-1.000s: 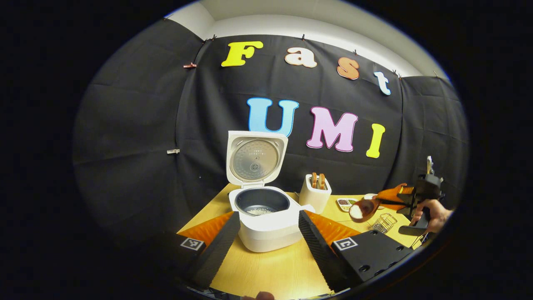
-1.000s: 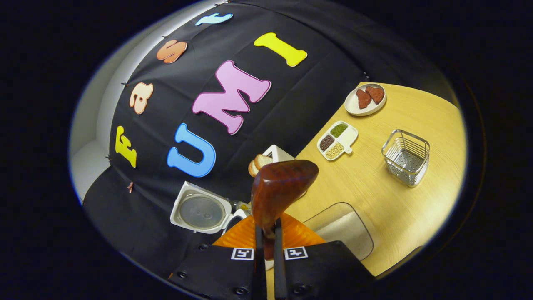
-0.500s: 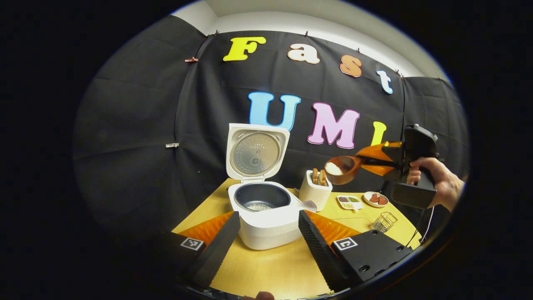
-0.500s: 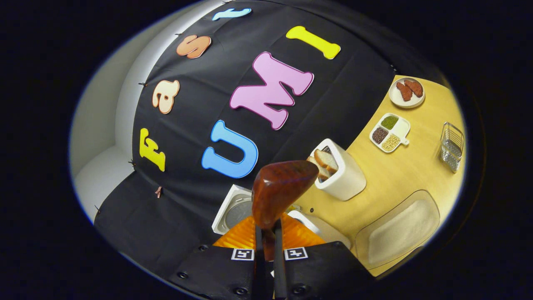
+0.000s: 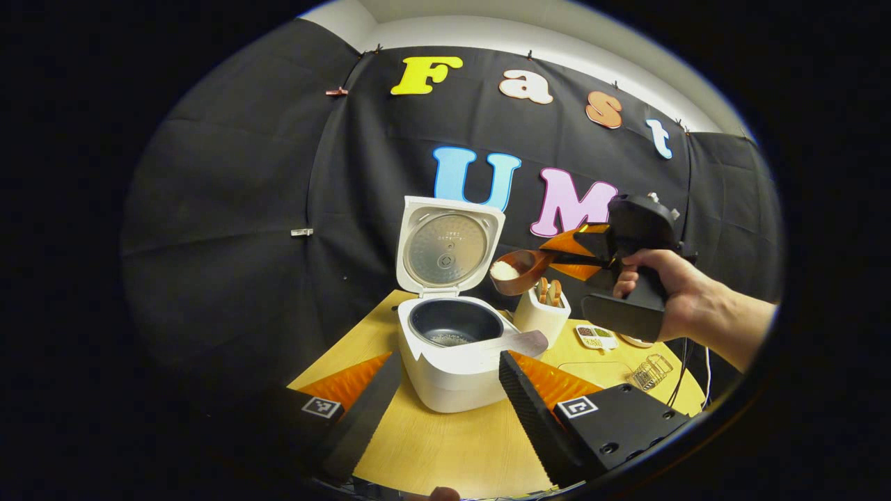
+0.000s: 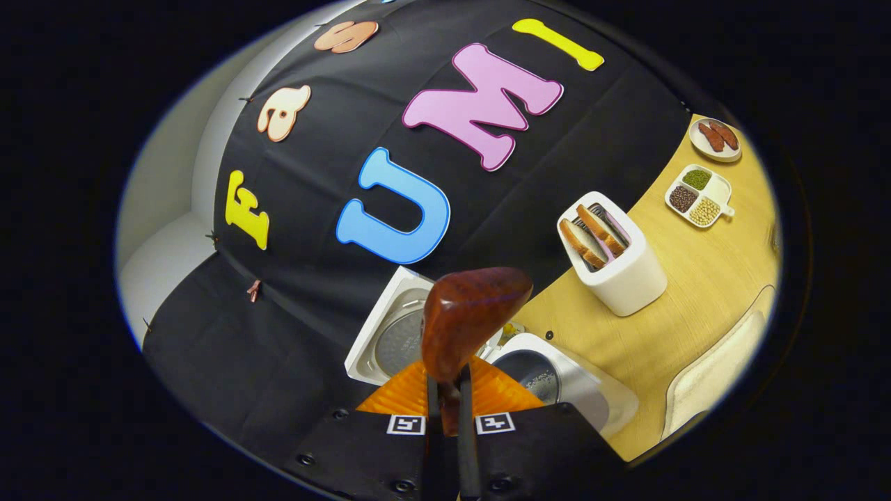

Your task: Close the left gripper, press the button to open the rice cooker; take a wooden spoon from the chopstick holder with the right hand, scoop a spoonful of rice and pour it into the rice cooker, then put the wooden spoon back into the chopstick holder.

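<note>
While the rice cooker point(image 5: 452, 348) stands on the wooden table point(image 5: 452, 445) with its lid point(image 5: 449, 247) swung fully up and back, the right gripper point(image 5: 581, 252), held in a person's hand point(image 5: 661, 285), hangs in the air to the right of that lid and above the chopstick holder point(image 5: 543, 313); its two fingers are pressed together on the handle of the wooden spoon point(image 5: 515, 268), and the spoon reaches leftward from them, its bowl carrying a small heap of white rice point(image 5: 502, 270); that bowl sits just right of the upright lid and above the right rim of the cooker, not over the middle of the dark inner pot point(image 5: 456, 323), where a few grains lie on the bottom. In the right gripper view the spoon point(image 6: 468, 316) rises straight out from between the closed fingers of the right gripper point(image 6: 445, 417), showing its rounded back; beneath it lie the open lid point(image 6: 390, 334) and the inner pot point(image 6: 532, 372), with the chopstick holder point(image 6: 619, 268) well off to the right. The left gripper point(image 5: 445, 403) rests low in front of the cooker, its fingers spread wide apart with nothing between them, the cooker's front standing beyond the gap. Farther right on the table stand a divided dish point(image 6: 698, 195) of beans and a small plate point(image 6: 715, 139).
</note>
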`<state>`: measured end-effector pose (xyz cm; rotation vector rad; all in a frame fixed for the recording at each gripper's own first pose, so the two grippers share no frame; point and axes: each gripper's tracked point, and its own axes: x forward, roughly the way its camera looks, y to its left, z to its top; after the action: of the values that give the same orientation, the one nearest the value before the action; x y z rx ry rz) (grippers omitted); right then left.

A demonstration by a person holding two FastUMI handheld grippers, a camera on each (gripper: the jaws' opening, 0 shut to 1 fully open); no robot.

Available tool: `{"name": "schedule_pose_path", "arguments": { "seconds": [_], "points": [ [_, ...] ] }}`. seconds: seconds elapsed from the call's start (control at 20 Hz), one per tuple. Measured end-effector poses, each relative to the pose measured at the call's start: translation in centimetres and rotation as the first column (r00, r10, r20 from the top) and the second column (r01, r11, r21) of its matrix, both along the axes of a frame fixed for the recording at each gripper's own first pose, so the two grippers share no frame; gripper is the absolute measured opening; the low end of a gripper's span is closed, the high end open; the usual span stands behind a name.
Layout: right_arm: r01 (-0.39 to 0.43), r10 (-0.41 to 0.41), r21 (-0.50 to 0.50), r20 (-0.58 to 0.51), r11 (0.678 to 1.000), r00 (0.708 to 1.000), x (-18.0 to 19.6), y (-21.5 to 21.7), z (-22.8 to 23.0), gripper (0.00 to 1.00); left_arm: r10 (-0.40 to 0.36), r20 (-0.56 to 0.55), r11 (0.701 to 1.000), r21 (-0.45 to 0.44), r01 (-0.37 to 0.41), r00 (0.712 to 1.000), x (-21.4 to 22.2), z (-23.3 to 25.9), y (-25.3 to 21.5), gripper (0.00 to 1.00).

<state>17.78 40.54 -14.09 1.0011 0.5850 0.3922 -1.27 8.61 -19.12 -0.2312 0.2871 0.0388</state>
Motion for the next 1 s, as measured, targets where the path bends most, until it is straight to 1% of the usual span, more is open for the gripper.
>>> {"name": "schedule_pose_path", "arguments": {
  "seconds": [0.15, 0.25, 0.4, 0.7, 1.0],
  "points": [
    [-0.017, 0.023, -0.117, 0.052, 0.993, 0.998, 0.6, 1.2, -1.0, 0.12, -0.002, -0.009, 1.000, -0.016, 0.002, 1.000, -0.4, -0.6, -0.1, 0.97],
    [-0.026, 0.045, -0.208, 0.089, 0.978, 0.995, 0.7, 2.2, -1.8, 0.11, 0.002, -0.020, 1.000, -0.023, -0.002, 1.000, -0.6, -1.1, 0.0, 0.97],
    [-0.047, 0.086, -0.297, 0.121, 0.954, 0.989, 1.3, 3.4, -3.2, 0.11, -0.008, -0.034, 0.999, -0.053, 0.006, 0.999, -1.2, -1.8, -0.5, 0.97],
    [-0.066, 0.151, -0.413, 0.175, 0.908, 0.973, 2.4, 5.3, -4.5, 0.12, -0.006, -0.057, 0.999, -0.047, 0.003, 0.998, -1.8, -2.7, -0.2, 0.97],
    [-0.097, 0.230, -0.500, 0.213, 0.861, 0.950, 3.0, 7.3, -5.3, 0.12, 0.018, -0.088, 0.997, -0.072, -0.024, 0.996, -2.4, -3.6, 0.5, 0.97]
  ]
}}
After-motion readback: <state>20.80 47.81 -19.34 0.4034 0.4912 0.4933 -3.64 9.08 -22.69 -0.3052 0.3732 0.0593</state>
